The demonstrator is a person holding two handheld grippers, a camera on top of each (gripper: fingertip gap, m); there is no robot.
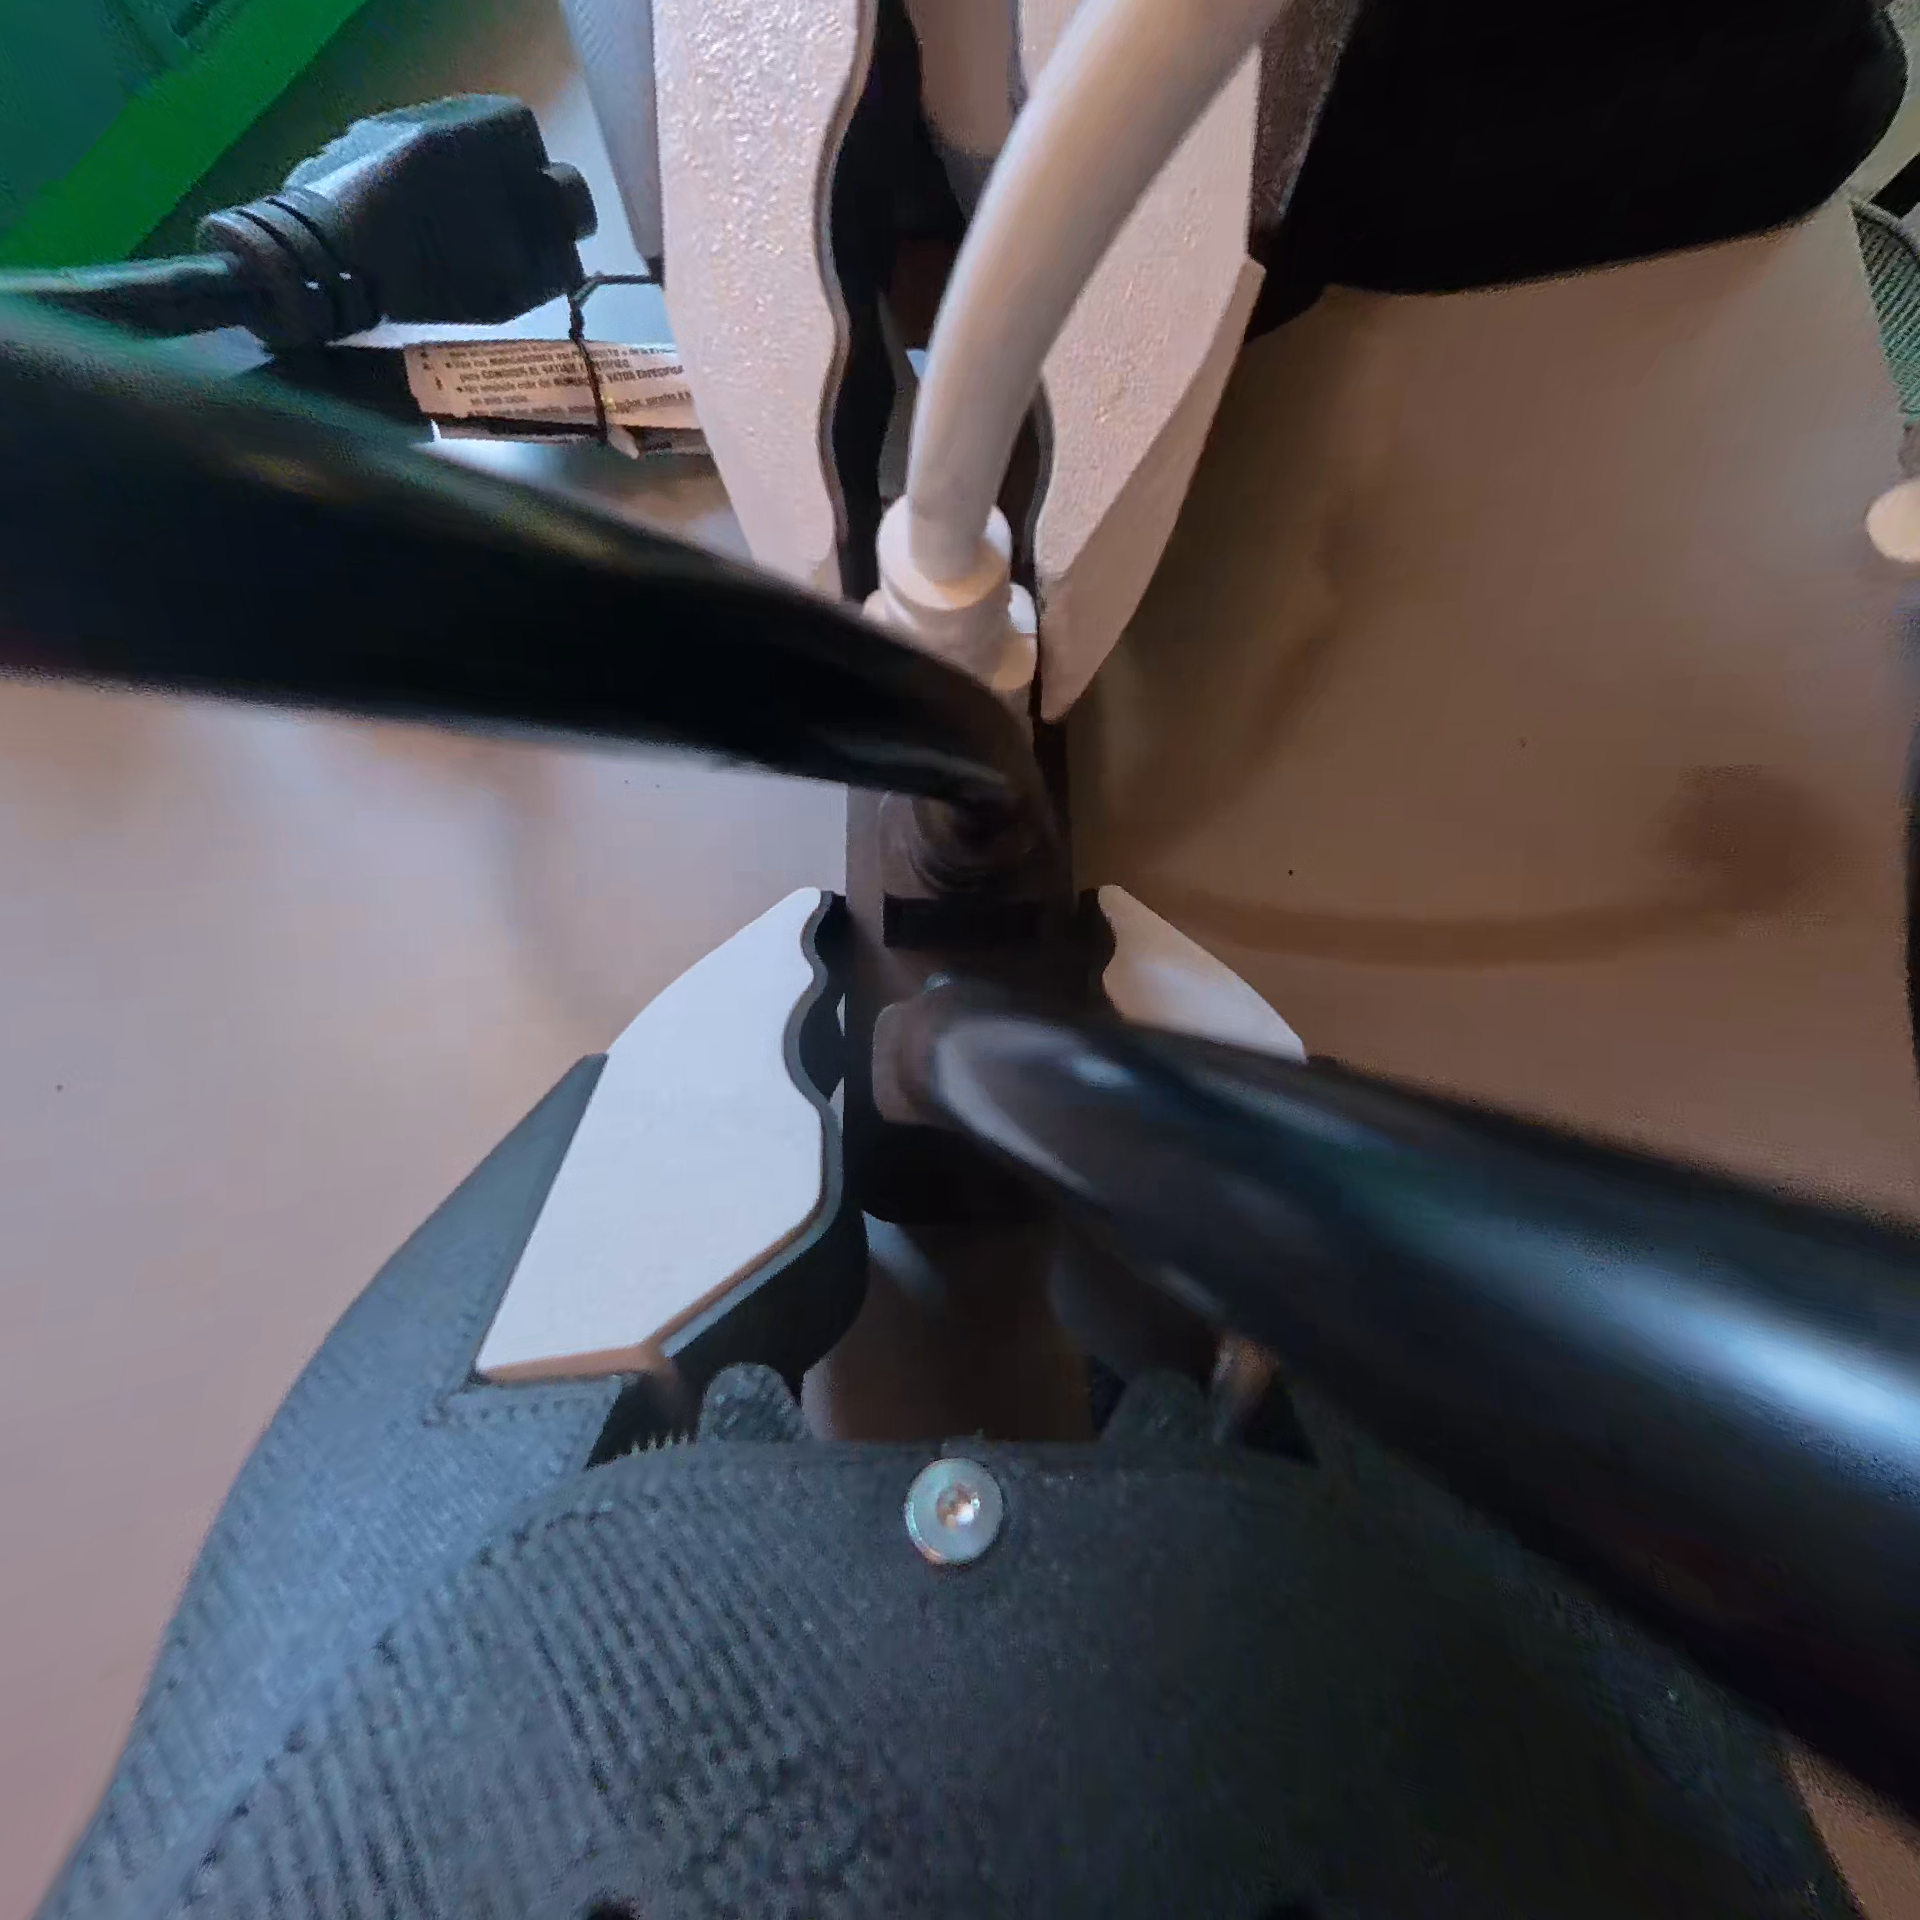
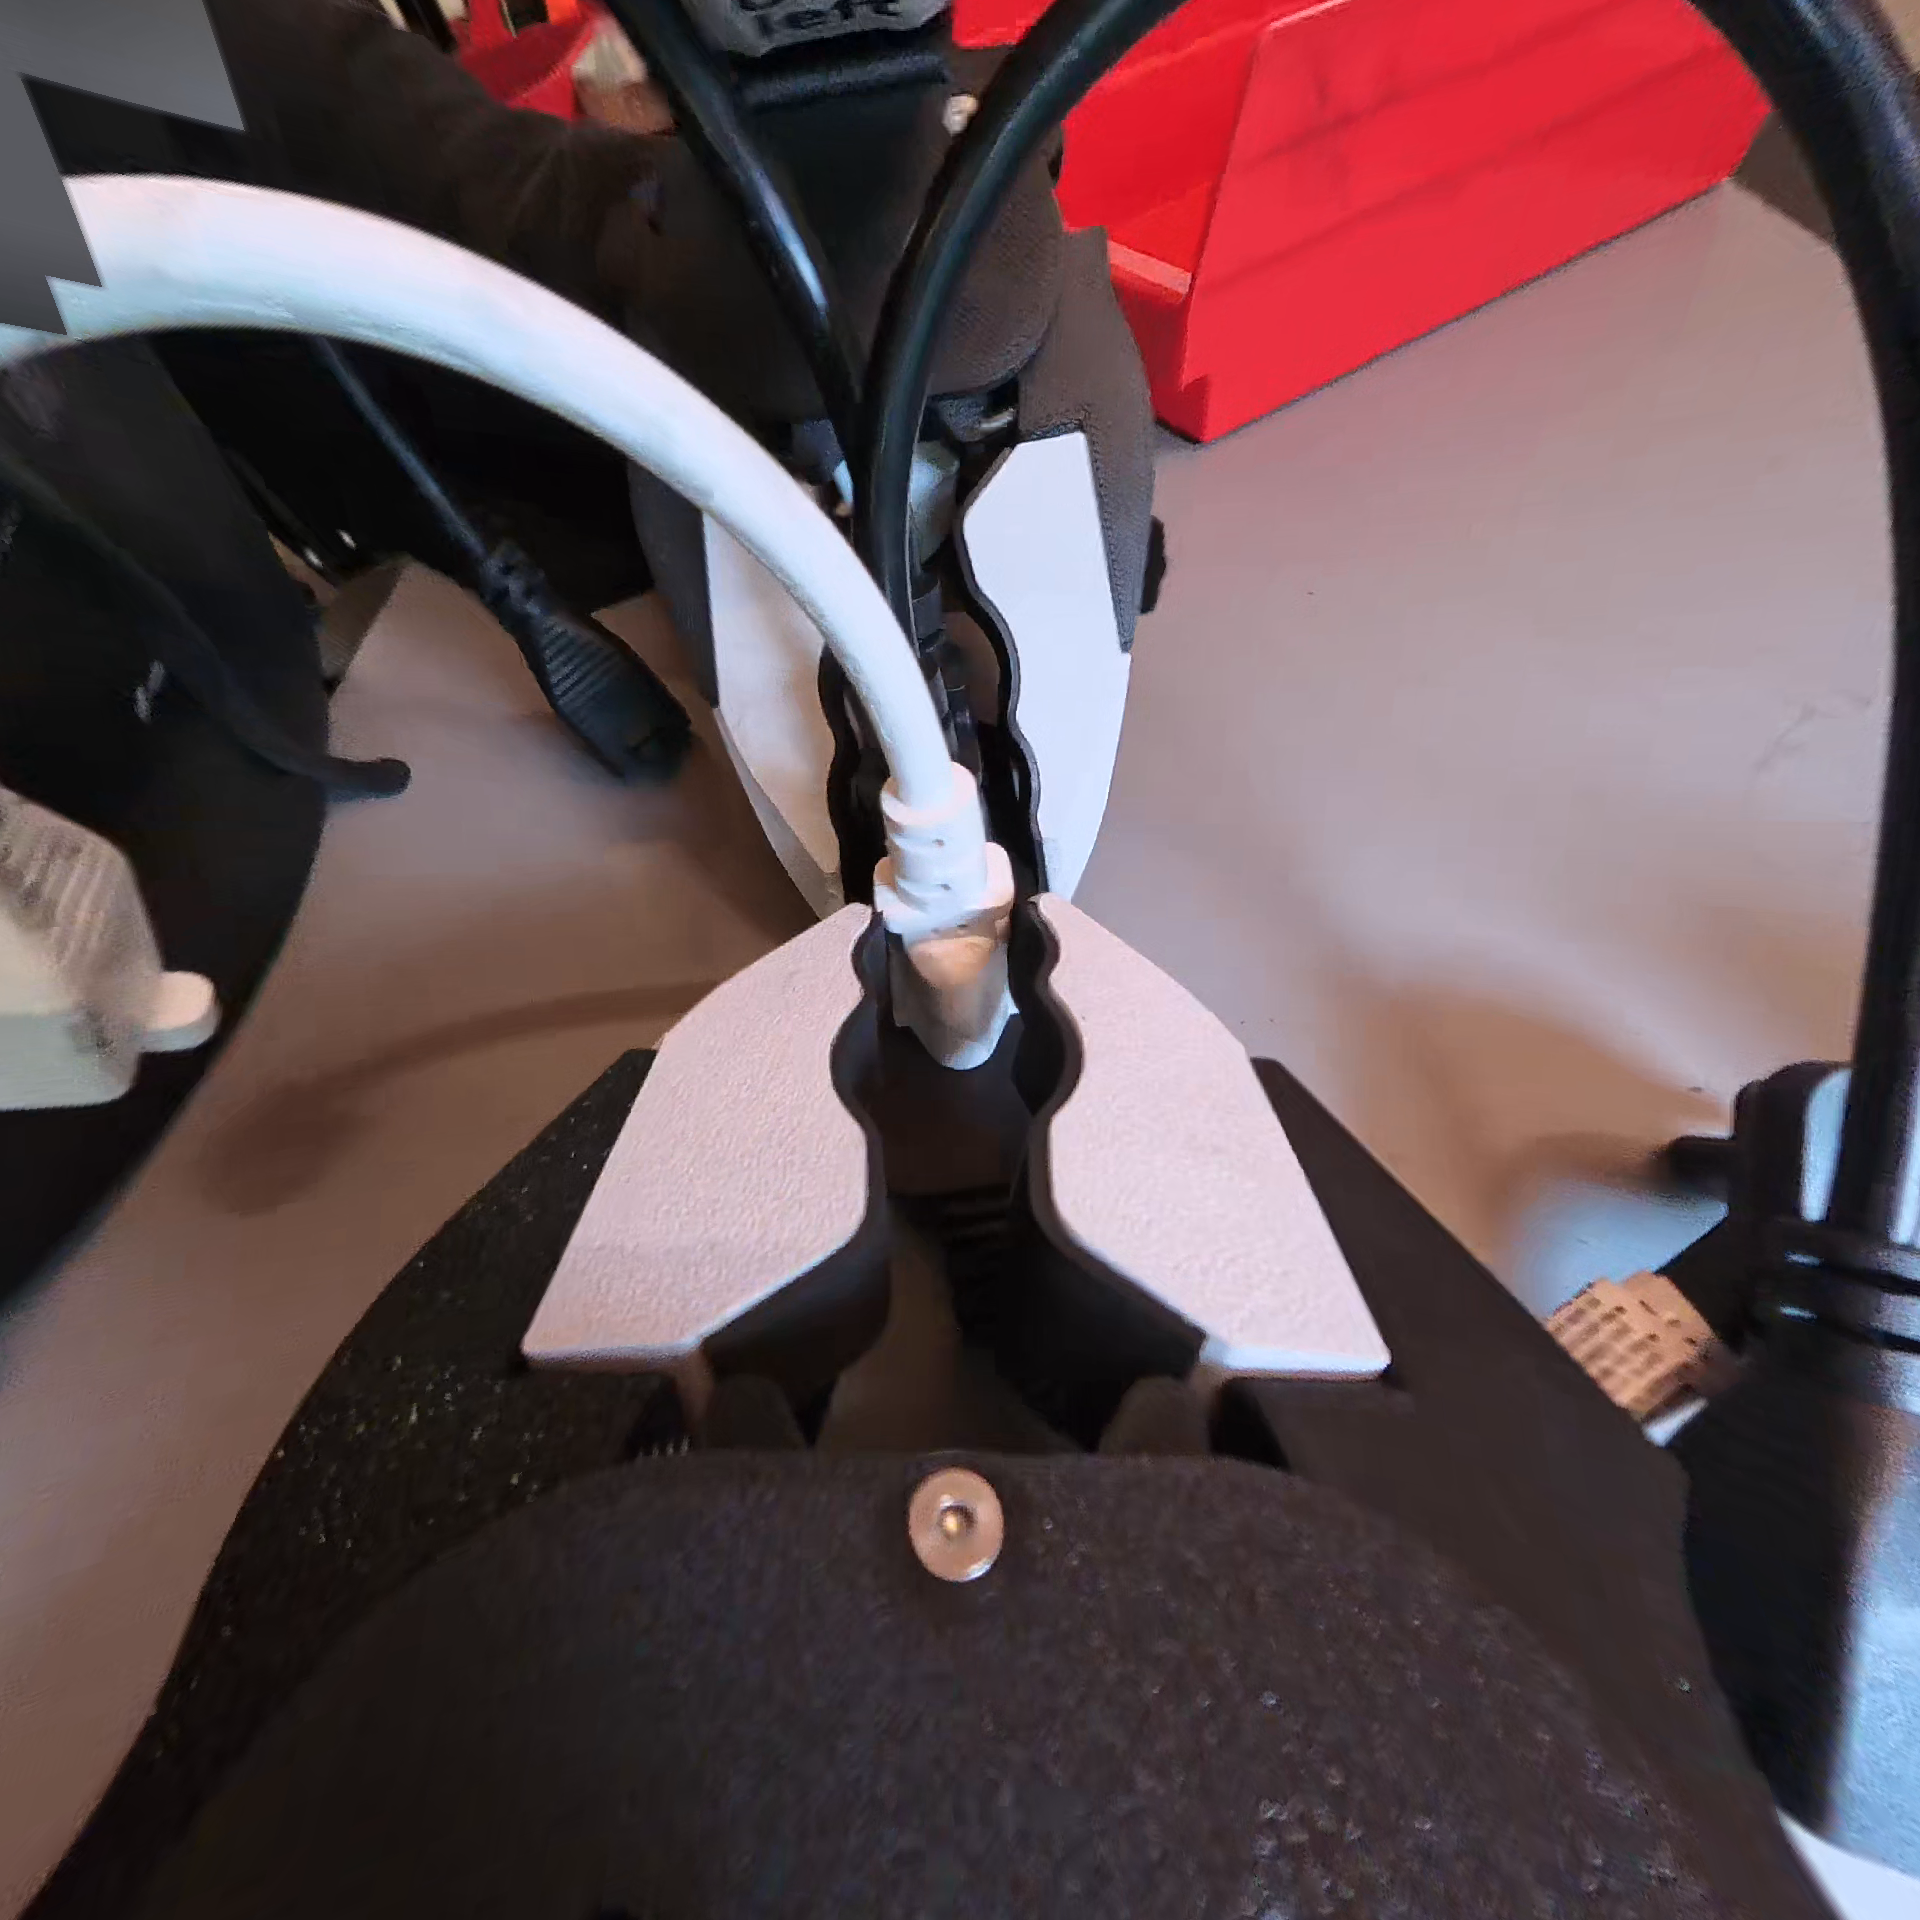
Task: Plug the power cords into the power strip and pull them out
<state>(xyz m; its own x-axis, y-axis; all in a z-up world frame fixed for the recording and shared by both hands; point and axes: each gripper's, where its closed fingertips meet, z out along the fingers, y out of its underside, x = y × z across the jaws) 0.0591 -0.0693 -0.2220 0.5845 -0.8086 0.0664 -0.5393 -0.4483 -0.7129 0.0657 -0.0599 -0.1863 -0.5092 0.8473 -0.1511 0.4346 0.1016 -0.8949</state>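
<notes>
Between the right gripper's [image 2: 951,997] pads, white plug [image 2: 951,935] clamped, its white cord [image 2: 582,343] arching up and left. Facing it, left gripper [image 1: 961,997] closed on a black strip [image 1: 961,1039], black cords [image 1: 1455,1247] plugged in, above the tan table [image 1: 1455,623].

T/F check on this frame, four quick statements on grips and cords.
1. The right gripper is shut on the white plug. True.
2. The left gripper is wide open and empty. False: its fingers close on a dark plug body with black cords.
3. The bin behind is blue. False: it is red.
4. A loose black plug lies on the table, ungripped. True.
</notes>
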